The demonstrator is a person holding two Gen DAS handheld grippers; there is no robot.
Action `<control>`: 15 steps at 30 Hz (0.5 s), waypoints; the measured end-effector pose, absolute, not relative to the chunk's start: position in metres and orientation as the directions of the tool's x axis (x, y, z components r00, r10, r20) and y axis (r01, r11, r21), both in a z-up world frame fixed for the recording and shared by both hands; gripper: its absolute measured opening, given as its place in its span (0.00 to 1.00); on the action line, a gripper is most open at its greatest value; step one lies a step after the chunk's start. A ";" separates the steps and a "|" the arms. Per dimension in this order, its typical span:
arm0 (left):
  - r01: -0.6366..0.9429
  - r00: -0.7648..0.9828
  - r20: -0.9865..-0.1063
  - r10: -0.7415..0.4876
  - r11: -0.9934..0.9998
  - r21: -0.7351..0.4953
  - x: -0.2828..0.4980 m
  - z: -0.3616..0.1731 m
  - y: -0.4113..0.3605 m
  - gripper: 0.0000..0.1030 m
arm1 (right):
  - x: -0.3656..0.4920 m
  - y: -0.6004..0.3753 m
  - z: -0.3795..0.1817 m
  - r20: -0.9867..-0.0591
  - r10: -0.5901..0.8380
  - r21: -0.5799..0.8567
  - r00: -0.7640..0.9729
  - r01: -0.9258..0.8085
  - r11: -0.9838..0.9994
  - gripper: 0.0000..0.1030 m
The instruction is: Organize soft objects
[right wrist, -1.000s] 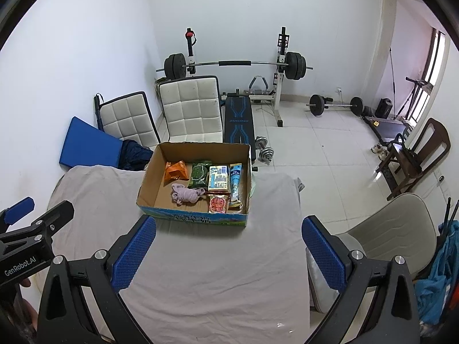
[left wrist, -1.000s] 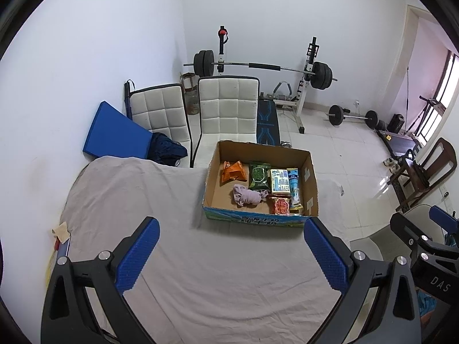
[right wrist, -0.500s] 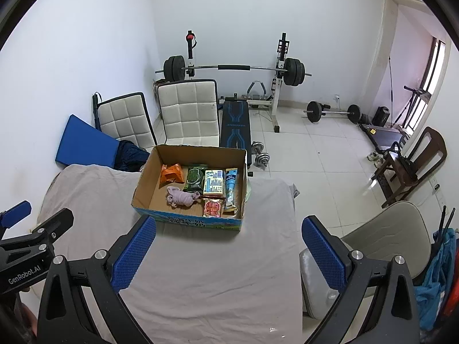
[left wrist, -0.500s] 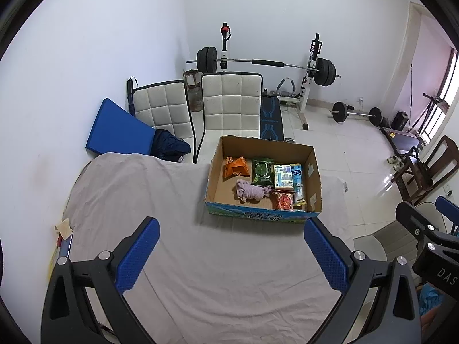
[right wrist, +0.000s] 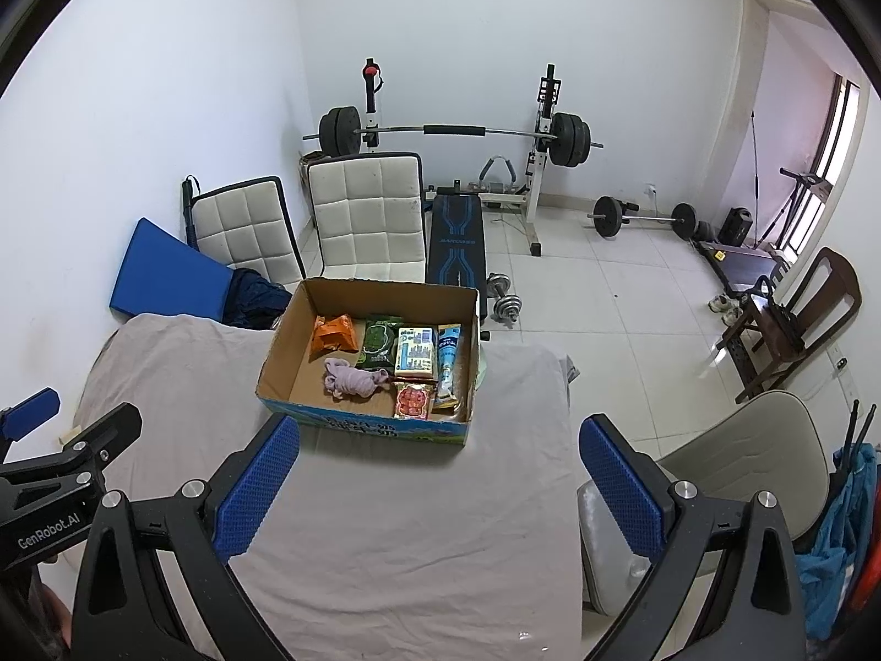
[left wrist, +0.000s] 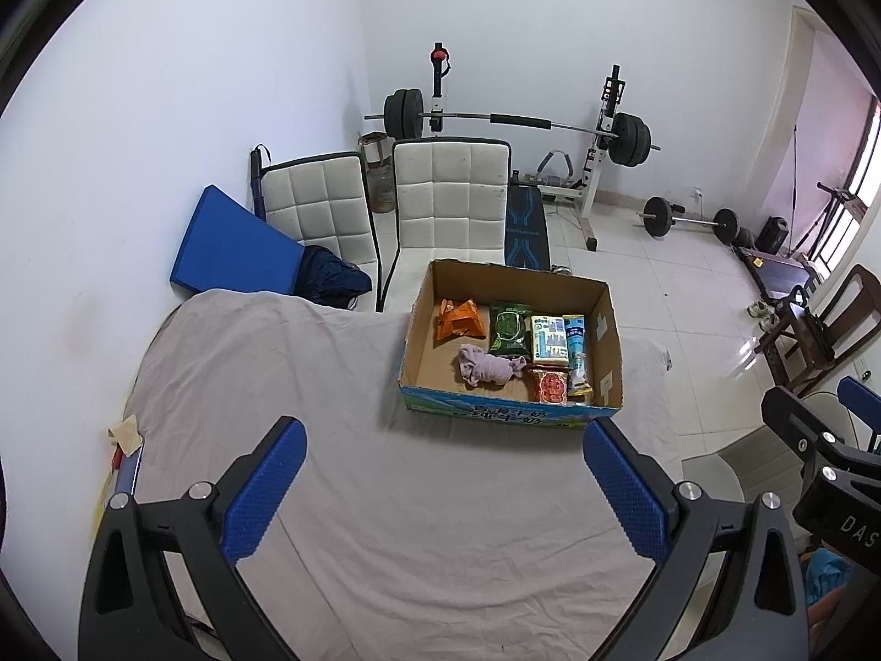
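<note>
An open cardboard box [left wrist: 608, 330] [right wrist: 275, 363] stands at the far edge of a table under a grey cloth [left wrist: 341, 440] [right wrist: 396, 523]. Inside lie a crumpled lilac cloth [left wrist: 487, 366] [right wrist: 352, 380], an orange packet [left wrist: 461, 319] [right wrist: 333, 332], a green packet [left wrist: 509, 329] [right wrist: 379, 347], a white-blue packet [left wrist: 549, 339] [right wrist: 415, 351], a blue tube pack [left wrist: 576, 344] [right wrist: 447, 355] and a red packet [left wrist: 550, 385] [right wrist: 413, 401]. My left gripper [left wrist: 443, 490] and right gripper [right wrist: 435, 487] are both open and empty, high above the table's near part.
Two white padded chairs [left wrist: 451, 193] [right wrist: 366, 209] and a blue mat [left wrist: 231, 248] stand behind the table. A weight bench with a barbell [right wrist: 457, 132] is at the back wall. A beige chair [right wrist: 732, 457] stands right of the table.
Both grippers have risen and drawn back a little; the box looks slightly farther and lower in both views. Nothing on the table has moved.
</note>
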State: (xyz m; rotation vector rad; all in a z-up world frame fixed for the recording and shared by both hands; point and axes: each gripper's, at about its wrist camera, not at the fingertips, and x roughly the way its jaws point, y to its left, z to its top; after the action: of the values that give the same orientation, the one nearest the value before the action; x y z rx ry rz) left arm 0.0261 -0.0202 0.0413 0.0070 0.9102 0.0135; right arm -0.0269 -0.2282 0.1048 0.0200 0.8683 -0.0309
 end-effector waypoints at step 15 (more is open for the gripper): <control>-0.013 0.613 -0.790 0.016 1.000 0.010 0.026 0.042 -0.019 1.00 | -0.025 -0.228 0.107 -0.759 -0.020 -0.001 0.651 0.029 1.000 1.00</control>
State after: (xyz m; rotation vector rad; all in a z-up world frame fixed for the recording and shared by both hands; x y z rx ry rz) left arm 0.0258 -0.0186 0.0416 0.0036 0.9104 0.0171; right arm -0.0248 -0.2281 0.1074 0.0121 0.8619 -0.0279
